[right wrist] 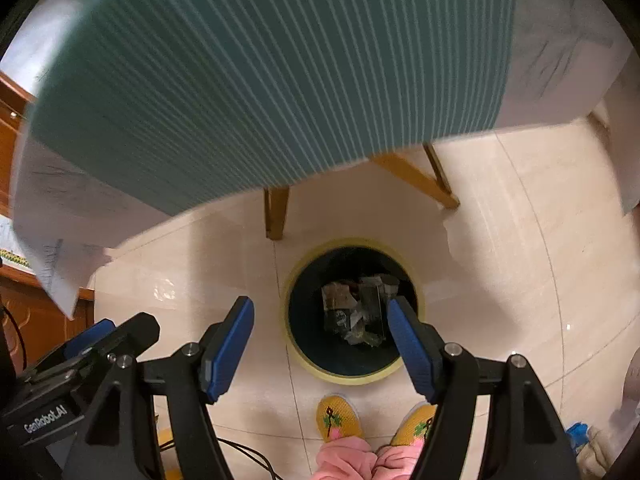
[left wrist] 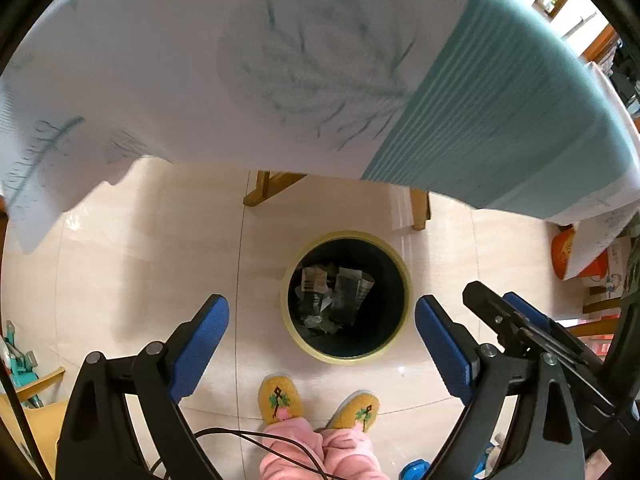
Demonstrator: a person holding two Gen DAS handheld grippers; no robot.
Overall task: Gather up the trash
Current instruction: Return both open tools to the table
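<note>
Over on the left, the left gripper [left wrist: 322, 344] is tipped steeply down toward the pale glossy tiled floor [left wrist: 132, 264], its black arms fanning out to blue-padded fingers [left wrist: 202, 344], and the jaws are spread wide with nothing between them, no pad touching anything. Straight below the gap sits the round dark waste bin with a yellow rim [left wrist: 348, 356], standing on the floor just beyond the person's yellow embroidered slippers [left wrist: 280, 398] and pink fleece trouser legs [left wrist: 320, 452]. Down in the bin lies the crumpled trash of paper and wrappers [left wrist: 332, 296], resting loose at the bottom; any print on it is too small to read. Moving right, the right gripper [right wrist: 320, 344] takes the same downward pose just beside its partner, the two tools close enough that each camera catches the other's black body at its edge. Its jaws are parted too, a little less widely, empty, and its right blue finger [right wrist: 412, 356] overlaps the bin's rim in the view without visibly touching it. White lettering on the left tool's body, seen from the right wrist camera, reads "GenRobot.AI" [right wrist: 45, 420]. Farther away, the white tablecloth with grey leaf prints and a teal striped band [left wrist: 460, 112] hangs over the wooden table legs [right wrist: 277, 212], which stand just behind the bin.
</note>
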